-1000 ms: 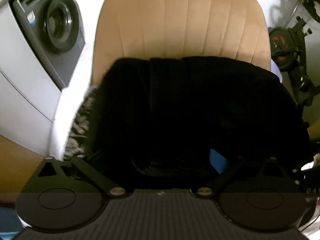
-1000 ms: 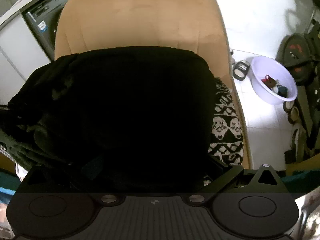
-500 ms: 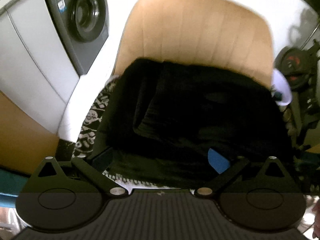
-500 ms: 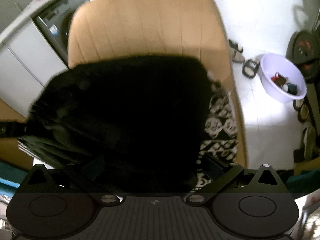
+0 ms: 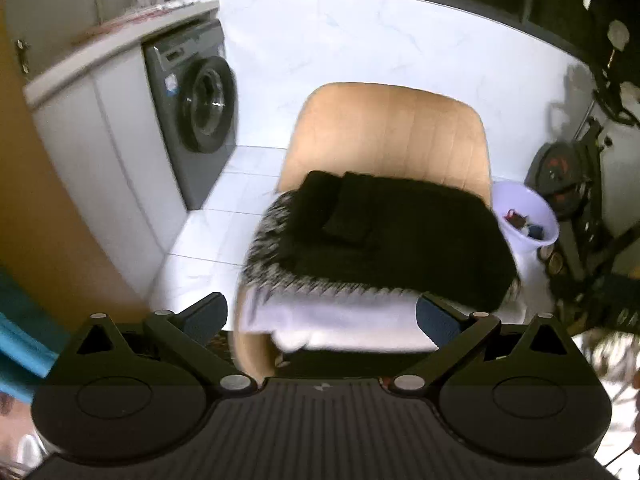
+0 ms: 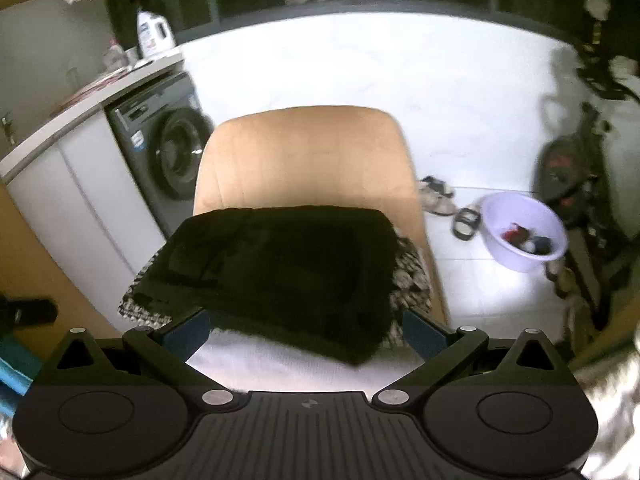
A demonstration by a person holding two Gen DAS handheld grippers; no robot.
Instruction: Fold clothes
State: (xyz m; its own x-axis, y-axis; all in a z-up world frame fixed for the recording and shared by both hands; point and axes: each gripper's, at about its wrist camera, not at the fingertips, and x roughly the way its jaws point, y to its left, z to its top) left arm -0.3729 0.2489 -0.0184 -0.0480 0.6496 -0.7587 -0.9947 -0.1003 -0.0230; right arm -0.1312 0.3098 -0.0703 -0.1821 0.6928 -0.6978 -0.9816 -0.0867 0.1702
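Note:
A folded black garment [image 5: 404, 236] [image 6: 288, 268] tops a stack on the seat of a tan chair [image 5: 392, 136] [image 6: 308, 160]. Under it lie a black-and-white patterned garment [image 5: 268, 244] [image 6: 412, 280] and a white one [image 5: 344, 320] [image 6: 280, 364]. My left gripper [image 5: 322, 316] stands open, well back from the stack, with nothing between its fingers. My right gripper [image 6: 306, 326] is open too, above the stack's near edge and holding nothing.
A grey washing machine [image 5: 196, 112] [image 6: 164, 148] stands under a white counter at the left, with a detergent bottle [image 6: 154, 34] on top. A lilac basin [image 5: 528, 220] [image 6: 524, 236] of small items sits on the white tiled floor to the right, near sandals [image 6: 440, 200] and dark exercise equipment [image 5: 568, 180].
Both grippers have pulled up and back from the black garment, which now lies released on the stack. The white garment, the floor and the room have come into view.

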